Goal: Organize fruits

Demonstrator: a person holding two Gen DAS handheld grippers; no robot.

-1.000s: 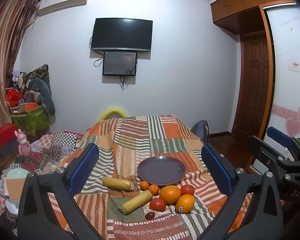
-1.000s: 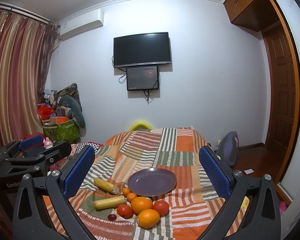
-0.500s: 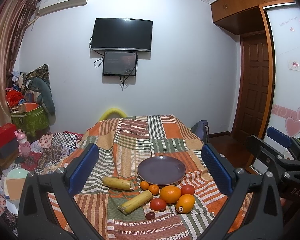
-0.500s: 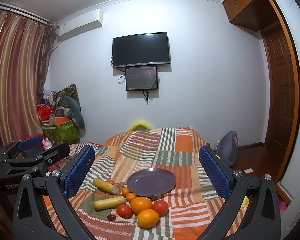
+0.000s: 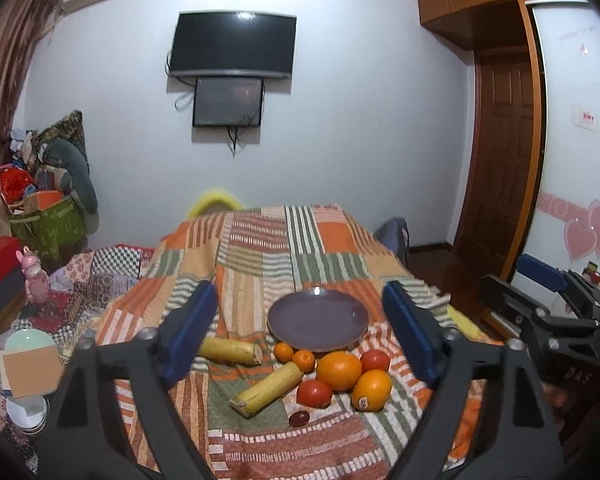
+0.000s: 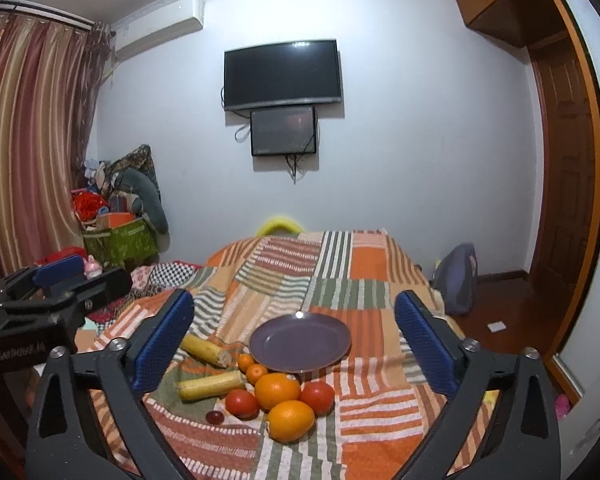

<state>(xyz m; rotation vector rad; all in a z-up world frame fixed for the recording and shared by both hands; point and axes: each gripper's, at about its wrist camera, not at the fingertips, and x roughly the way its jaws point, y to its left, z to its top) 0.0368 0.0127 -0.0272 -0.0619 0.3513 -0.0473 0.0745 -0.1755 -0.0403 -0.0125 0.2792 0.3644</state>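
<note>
A table draped in a striped patchwork cloth (image 5: 260,264) is seen ahead of and below both grippers. On the cloth, a purple plate (image 5: 318,322) lies straight ahead of the left gripper (image 5: 300,330), framed between its blue fingers (image 5: 188,330); nothing rests on the plate.

The left gripper's jaws have just been closing, yet a broad gap is left between them and nothing is gripped. The right gripper (image 6: 296,338) is held level beside it, over the near edge of the table; its jaws have likewise just been closing a little, are spread wide, and hold nothing.

The fruit is gathered on the cloth just nearer the grippers than the plate, well short of the fingertips of either. Two pale yellow stalks (image 5: 266,388), possibly sugarcane or peeled banana since the view is too coarse to tell, are laid to the left of the group, one behind the other. Two large oranges (image 5: 339,370) sit together toward the right, the nearer orange bearing a small sticker. A red tomato (image 5: 314,393) is placed at the left of the oranges and a second at their right. Two small tangerines (image 5: 303,360) lie just beside the plate's near rim. A small dark red fruit (image 5: 299,418) lies nearest the grippers.
</note>
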